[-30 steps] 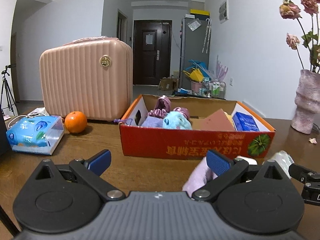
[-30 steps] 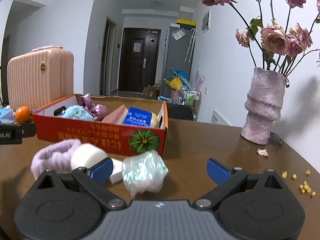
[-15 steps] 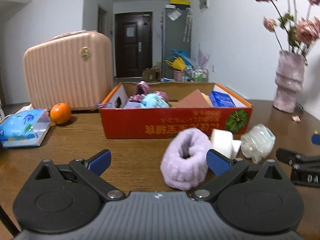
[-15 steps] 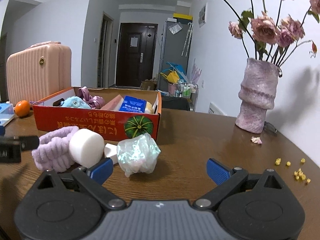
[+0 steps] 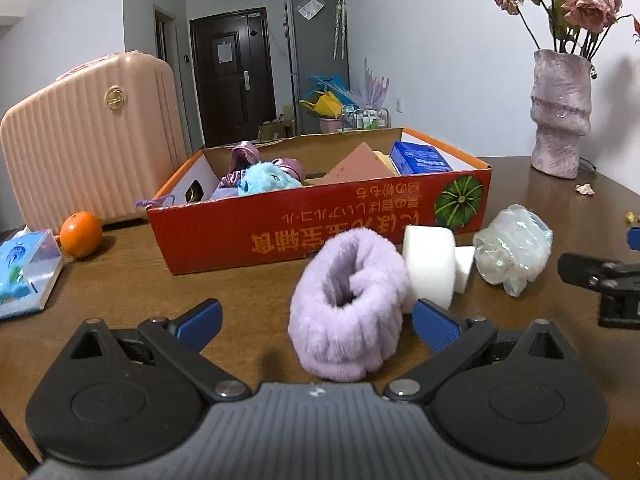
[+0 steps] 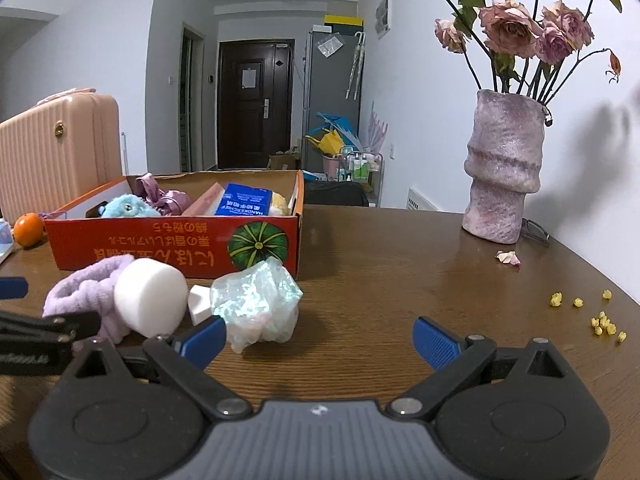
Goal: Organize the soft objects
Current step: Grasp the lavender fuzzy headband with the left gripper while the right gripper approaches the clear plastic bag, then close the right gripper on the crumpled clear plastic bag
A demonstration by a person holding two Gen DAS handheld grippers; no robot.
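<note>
Brown wood stretches out beneath both tools: a table that carries all we see. Our left gripper has its jaws spread wide with nothing clasped, and the lilac headband, a plush ribbed loop lying on its side, sits just ahead, nearer the right fingertip than the left one. Just beyond the headband, to its right and touching it, we see one white foam cylinder, then one small white block, then one crumpled iridescent bag.

Our right gripper is likewise spread and empty. The same bag lies just ahead of its left fingertip, with the block, the cylinder and the headband in a row off to its left.

Farther ahead of both stands one red cardboard box. Inside it we count one fluffy blue toy, one purple satin bundle, one pink slab and one blue packet. Left of the box we count one orange, one tissue pack and one pink case. One vase stands far right.
</note>
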